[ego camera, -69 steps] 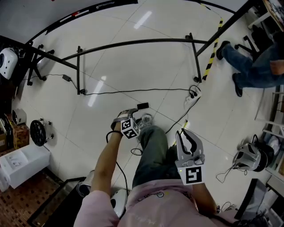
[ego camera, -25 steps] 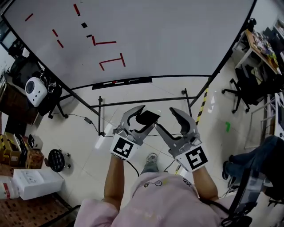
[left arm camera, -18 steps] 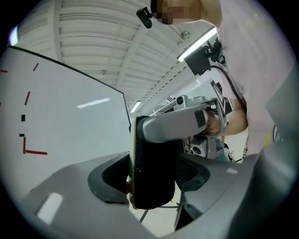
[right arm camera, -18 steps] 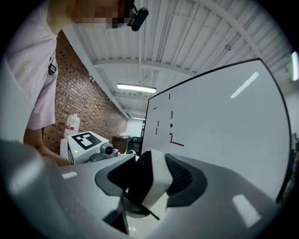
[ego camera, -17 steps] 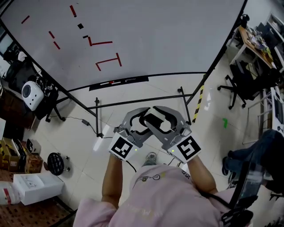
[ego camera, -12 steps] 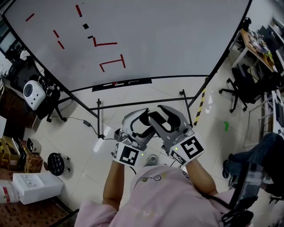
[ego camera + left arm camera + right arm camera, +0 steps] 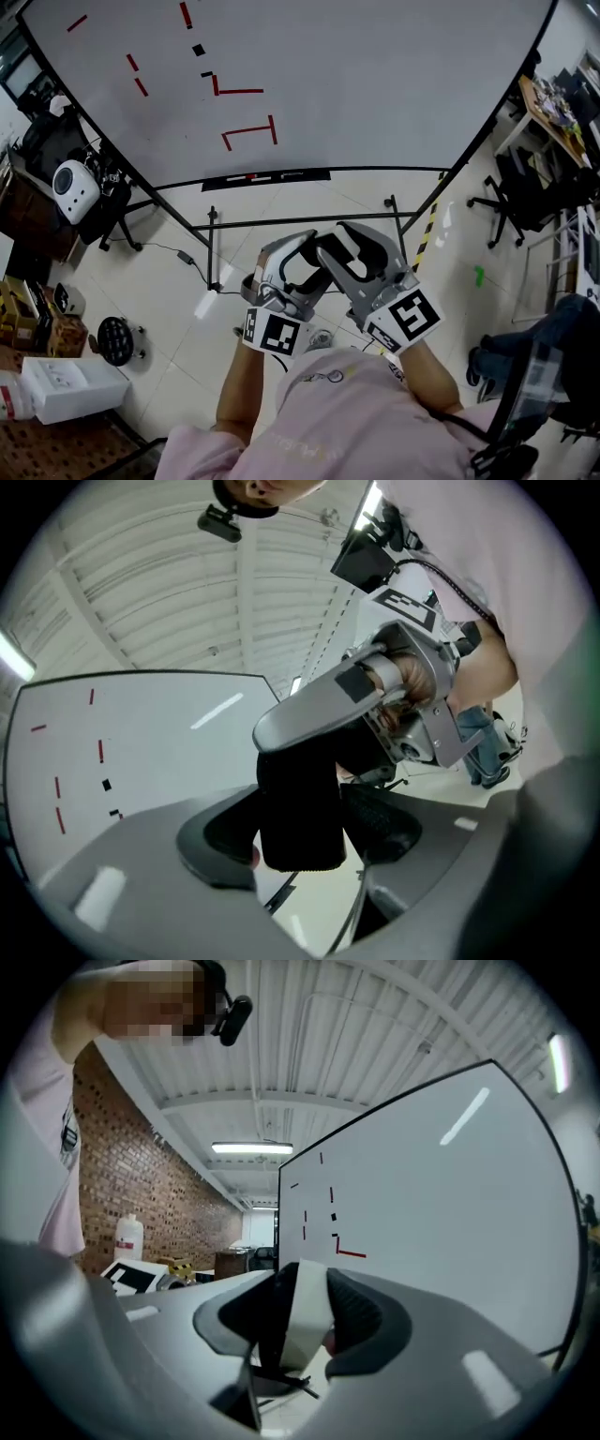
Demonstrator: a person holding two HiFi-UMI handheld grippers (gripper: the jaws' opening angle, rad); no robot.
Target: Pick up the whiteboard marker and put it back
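Both grippers are raised in front of my chest with their tips crossed. My left gripper (image 7: 312, 262) is shut on a short black block (image 7: 298, 817) with a white edge (image 7: 302, 1312); I cannot tell that it is a marker. My right gripper (image 7: 330, 242) comes in from the right over the same block. Its jaws are closing, with the block between them and both pads against it. In the left gripper view, the right gripper's grey finger (image 7: 319, 700) lies on top of the block. A small red spot shows beside the block in both gripper views.
A large whiteboard (image 7: 375, 84) with red marks leans on a black stand ahead, with a pen tray (image 7: 267, 176) at its lower edge. A white device (image 7: 75, 187) is at the left, a white box (image 7: 61, 389) at the lower left and office chairs (image 7: 525, 183) at the right.
The view rose from the floor to the whiteboard. A second ago the right gripper stood open, apart from the left. It has swung in, and its jaws have narrowed onto the block.
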